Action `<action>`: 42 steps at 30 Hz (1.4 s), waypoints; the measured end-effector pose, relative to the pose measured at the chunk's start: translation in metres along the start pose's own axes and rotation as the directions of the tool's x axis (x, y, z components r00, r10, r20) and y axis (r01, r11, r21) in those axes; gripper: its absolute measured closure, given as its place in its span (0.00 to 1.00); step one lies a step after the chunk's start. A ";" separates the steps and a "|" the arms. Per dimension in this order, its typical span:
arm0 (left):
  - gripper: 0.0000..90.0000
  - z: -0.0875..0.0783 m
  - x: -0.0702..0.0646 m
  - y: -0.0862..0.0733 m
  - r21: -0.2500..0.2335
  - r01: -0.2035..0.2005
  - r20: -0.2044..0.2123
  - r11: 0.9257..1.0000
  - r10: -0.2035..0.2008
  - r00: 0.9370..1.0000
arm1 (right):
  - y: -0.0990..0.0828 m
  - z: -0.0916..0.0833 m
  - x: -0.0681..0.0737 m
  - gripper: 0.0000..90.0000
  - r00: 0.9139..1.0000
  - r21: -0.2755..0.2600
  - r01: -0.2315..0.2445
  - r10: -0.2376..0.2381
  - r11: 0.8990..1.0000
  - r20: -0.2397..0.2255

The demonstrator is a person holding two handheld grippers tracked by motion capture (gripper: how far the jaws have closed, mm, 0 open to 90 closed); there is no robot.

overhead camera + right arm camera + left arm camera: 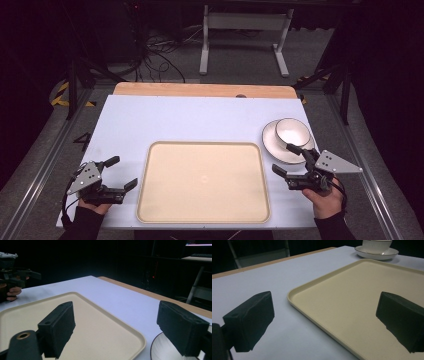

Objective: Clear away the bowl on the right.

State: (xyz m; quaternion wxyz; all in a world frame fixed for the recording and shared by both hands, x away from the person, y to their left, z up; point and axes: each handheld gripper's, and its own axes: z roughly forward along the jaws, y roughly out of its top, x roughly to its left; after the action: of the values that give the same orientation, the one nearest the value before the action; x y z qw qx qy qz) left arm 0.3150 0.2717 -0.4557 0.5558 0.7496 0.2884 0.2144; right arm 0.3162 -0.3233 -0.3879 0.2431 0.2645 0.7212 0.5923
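Observation:
A beige tray (pixel 204 181) lies empty at the front middle of the white table top (pixel 190 120). At the right rear of the tray, a white bowl (pixel 292 131) sits on a white plate (pixel 273 141). My left gripper (pixel 123 173) hovers open just left of the tray, with nothing between its jaws. My right gripper (pixel 285 159) is open just right of the tray, its far jaw over the plate's front rim. In the left gripper view the tray (pixel 352 300) lies ahead, with the bowl (pixel 377 245) and plate (pixel 375 254) beyond. The right gripper view shows the tray (pixel 95 327), the plate's rim (pixel 160 350) and the left gripper (pixel 15 277) farther off.
A wooden strip (pixel 205 90) runs along the table's far edge. Beyond it stand a white frame (pixel 245 35), cables (pixel 155 55) on the floor and dark stands at both sides. Metal rails flank the table.

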 end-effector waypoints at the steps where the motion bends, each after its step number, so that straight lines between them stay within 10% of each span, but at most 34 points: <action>1: 0.03 0.000 0.000 0.000 0.000 0.000 0.000 1.000 0.000 1.000 | 0.001 0.001 -0.002 0.17 1.000 0.003 0.001 -0.001 1.000 0.005; 29: 0.03 0.000 0.000 0.000 -0.004 0.005 -0.001 1.000 -0.005 1.000 | 0.032 0.007 -0.069 0.22 0.989 0.104 -0.027 0.012 0.994 0.147; 42: 0.03 0.000 0.000 0.000 -0.003 0.004 -0.001 1.000 -0.004 1.000 | 0.044 0.010 -0.106 0.26 0.970 0.175 -0.063 0.019 0.982 0.242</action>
State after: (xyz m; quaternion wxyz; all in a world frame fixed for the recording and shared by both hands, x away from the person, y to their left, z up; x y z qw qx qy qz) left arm 0.3149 0.2716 -0.4560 0.5573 0.7481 0.2897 0.2141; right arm 0.4053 -0.3802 -0.3419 0.2908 0.3700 0.7320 0.4926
